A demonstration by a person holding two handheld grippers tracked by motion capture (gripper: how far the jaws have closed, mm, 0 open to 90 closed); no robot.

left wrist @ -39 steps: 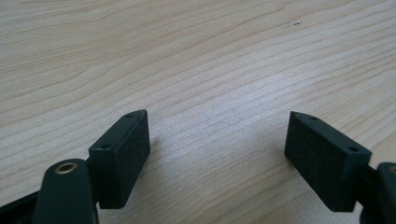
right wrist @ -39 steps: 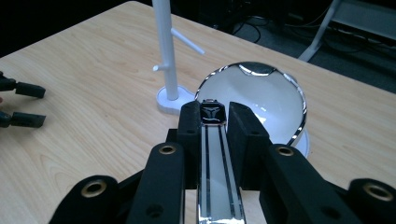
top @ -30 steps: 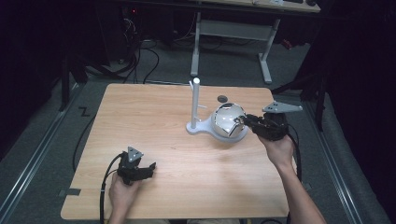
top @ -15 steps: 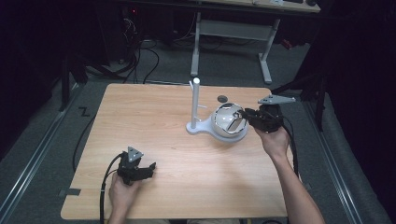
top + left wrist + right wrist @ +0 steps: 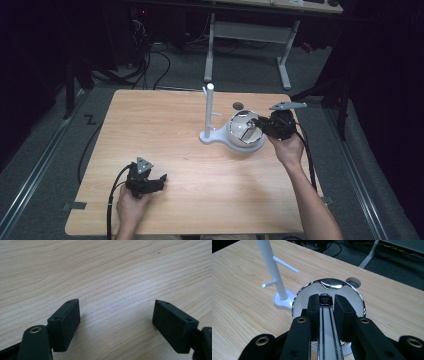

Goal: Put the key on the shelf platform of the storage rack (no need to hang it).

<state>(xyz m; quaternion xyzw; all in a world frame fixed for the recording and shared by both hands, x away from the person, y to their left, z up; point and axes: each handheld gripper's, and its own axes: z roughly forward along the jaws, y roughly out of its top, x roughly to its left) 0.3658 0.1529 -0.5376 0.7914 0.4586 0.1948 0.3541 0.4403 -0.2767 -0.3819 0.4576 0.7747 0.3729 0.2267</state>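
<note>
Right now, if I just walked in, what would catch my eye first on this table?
Probably the shiny chrome headphones at the table's right, beside a white stand. The right gripper is clamped on their headband. Near the front left, the left gripper rests open on bare wood.

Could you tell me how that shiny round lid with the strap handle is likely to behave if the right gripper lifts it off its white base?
The lid looks like polished metal, so probably stiff and fairly light. Its mirror finish suggests it could slip or pivot, since the right gripper clamps only the narrow handle. Being round and domed, it would likely rock or roll if set down on the table on its edge.
</note>
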